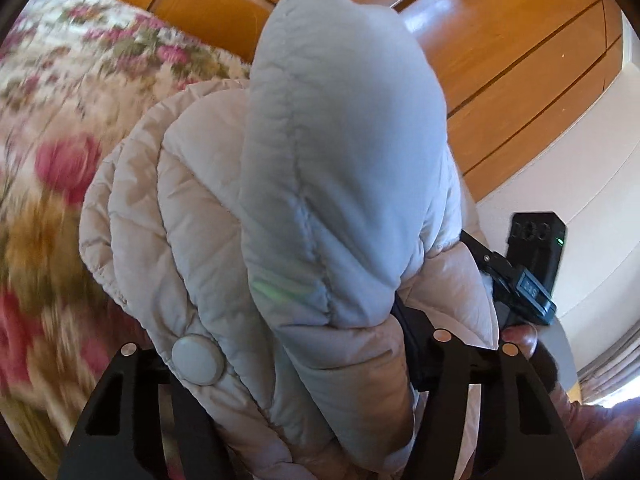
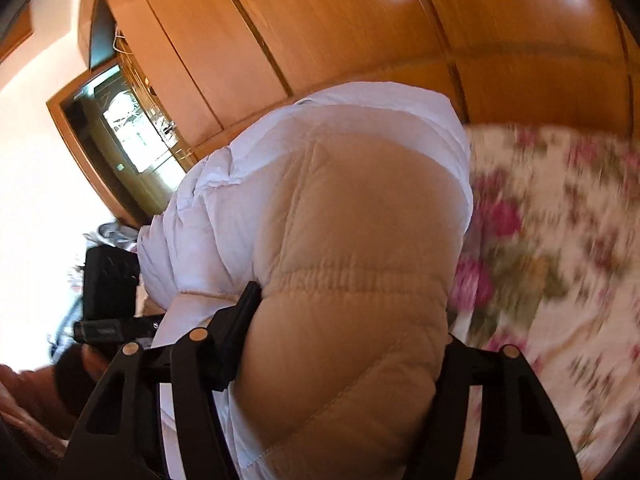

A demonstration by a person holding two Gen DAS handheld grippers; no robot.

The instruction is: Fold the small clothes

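Note:
A small quilted puffer jacket (image 1: 224, 216), beige with a pale grey lining (image 1: 344, 160) and a round white button (image 1: 197, 359), fills the left wrist view. My left gripper (image 1: 288, 360) is shut on a thick bunch of it, held above the bed. In the right wrist view the same jacket (image 2: 352, 264) bulges between the fingers; my right gripper (image 2: 336, 344) is shut on it by an elastic seam (image 2: 352, 276). The fingertips of both grippers are hidden in fabric. The right gripper's body (image 1: 524, 280) shows at the right of the left wrist view.
A floral bedspread (image 1: 60, 128) lies under the jacket and also shows in the right wrist view (image 2: 560, 240). A glossy wooden wardrobe (image 1: 500, 52) stands behind the bed. A doorway (image 2: 132, 140) and white wall (image 2: 36, 160) are at left.

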